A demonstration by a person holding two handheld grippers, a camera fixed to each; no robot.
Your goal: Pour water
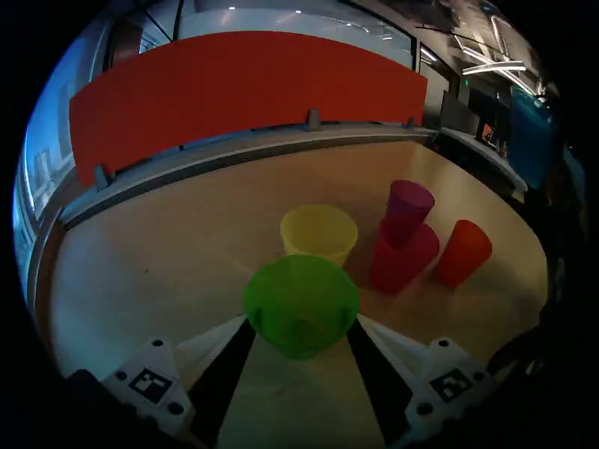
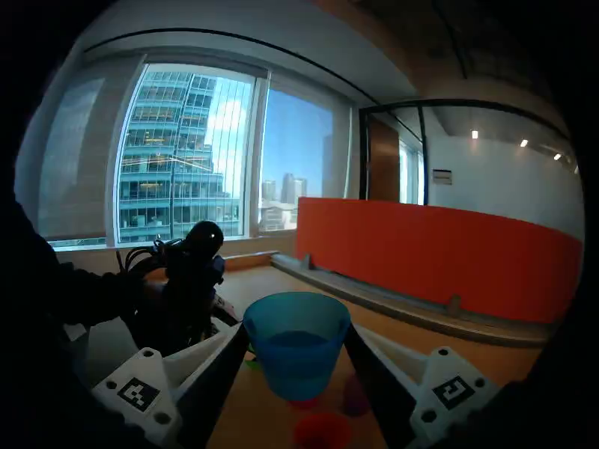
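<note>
Blue cup (image 2: 296, 346) sits between right fingers (image 2: 213, 367), seemingly clamped.

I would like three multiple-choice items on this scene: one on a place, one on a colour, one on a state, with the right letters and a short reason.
1. Where does the yellow cup stand?
A. on the table, just beyond the green cup
B. on a chair
C. on the floor

2. What colour is the cup in the right gripper?
A. yellow
B. blue
C. green

3. How is the blue cup?
A. on its side
B. upside down
C. upright, with liquid inside

Key: 1 A, it stands on the wood behind the green cup; 2 B, the held cup is blue; 3 C, a liquid level shows through its wall.
</note>
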